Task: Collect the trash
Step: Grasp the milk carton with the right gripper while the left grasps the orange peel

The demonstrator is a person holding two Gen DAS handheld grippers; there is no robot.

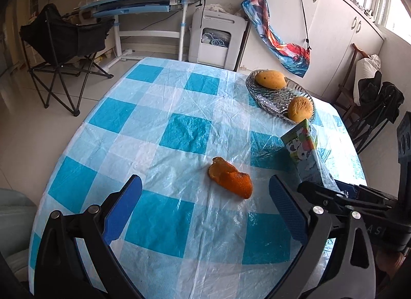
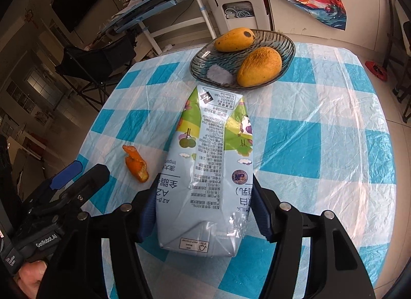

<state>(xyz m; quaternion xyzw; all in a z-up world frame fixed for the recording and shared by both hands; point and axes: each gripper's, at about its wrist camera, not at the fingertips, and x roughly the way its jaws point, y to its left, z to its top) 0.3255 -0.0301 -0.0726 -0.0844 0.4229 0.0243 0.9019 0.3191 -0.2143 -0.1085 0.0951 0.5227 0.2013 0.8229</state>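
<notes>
Trash on this table comes in two pieces: a pale blue printed milk carton (image 2: 205, 170) and a curled scrap of orange peel (image 1: 230, 178). Nearest, in the right wrist view, the right gripper (image 2: 203, 219) pinches the carton across its lower body, both blue pads pressed flat against its side walls, with the carton's base toward the camera and its folded top toward the far edge of the table. The walls look slightly dented and crinkled, so I judge it empty or nearly so: light, thin card, easy to crush, and a little slick under its glossy coating. A hold low across the broad sides, as here, seems the soundest place.

Just left of the carton, the peel lies on the blue-and-white checked plastic tablecloth (image 1: 179, 132), closer to the near edge than the far one. The left gripper (image 1: 205, 204) hangs over the cloth with its jaws spread wide and nothing between them, the peel just ahead of the gap. The peel should be very light, soft and springy; closing across its humped middle looks better than catching a thin edge.

Farther back, near the far right corner, a ribbed dark glass dish (image 2: 205, 60) holds two yellow mangoes (image 2: 259, 67), which are not rubbish.
</notes>
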